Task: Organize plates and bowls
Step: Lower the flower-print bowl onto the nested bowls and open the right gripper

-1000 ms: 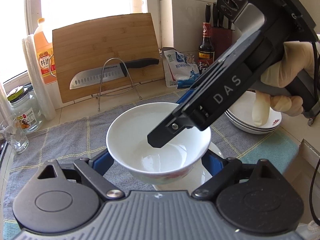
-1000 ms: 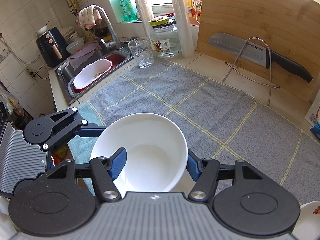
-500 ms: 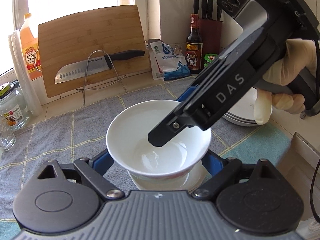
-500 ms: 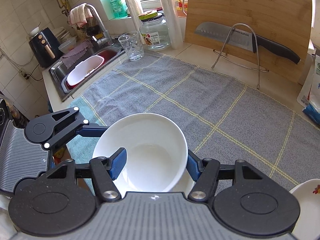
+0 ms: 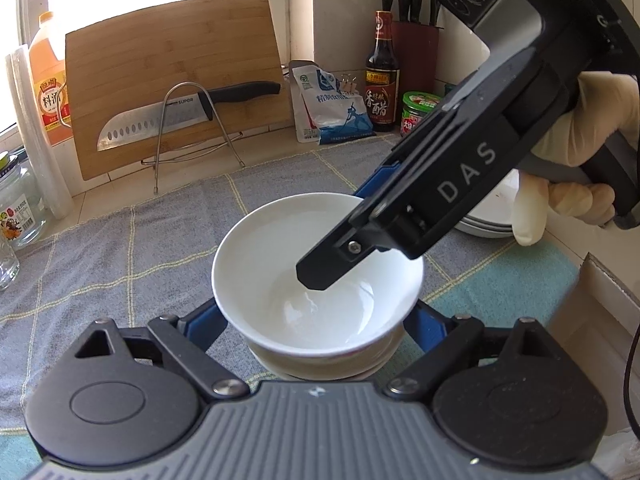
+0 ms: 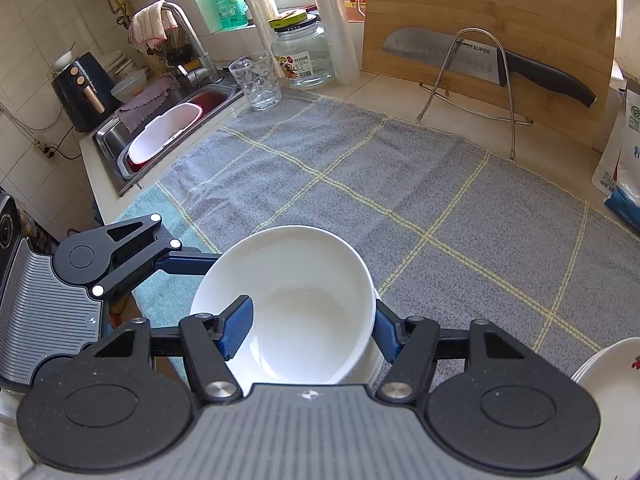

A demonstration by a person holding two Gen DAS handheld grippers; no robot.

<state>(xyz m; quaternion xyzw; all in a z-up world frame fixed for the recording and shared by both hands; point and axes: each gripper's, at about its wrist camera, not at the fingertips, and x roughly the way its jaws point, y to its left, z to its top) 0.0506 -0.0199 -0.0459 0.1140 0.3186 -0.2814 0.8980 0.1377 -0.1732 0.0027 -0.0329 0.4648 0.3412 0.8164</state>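
Note:
A white bowl [image 5: 280, 264] sits nested on another white bowl [image 5: 320, 366] on the grey checked towel. My left gripper [image 5: 316, 324] has one blue finger on each side of the bowl's outer wall. My right gripper [image 6: 312, 328] comes in from the right, one finger [image 6: 236, 326] inside the bowl [image 6: 296, 280] and one outside its rim. Whether either gripper presses on the bowl is unclear. A stack of white plates [image 5: 492, 220] lies at the right behind the right gripper, and its edge shows in the right wrist view [image 6: 608, 380].
A bamboo cutting board [image 5: 176, 92] with a knife [image 5: 184, 116] on a wire stand leans at the back. Sauce bottle [image 5: 382, 80], salt bag [image 5: 340, 112], glass jar [image 6: 302, 56], drinking glass [image 6: 258, 82] and sink [image 6: 168, 136] ring the towel [image 6: 440, 208].
The bowl has come down with both grippers onto the lower bowl, hiding most of it. The view has swung slightly right.

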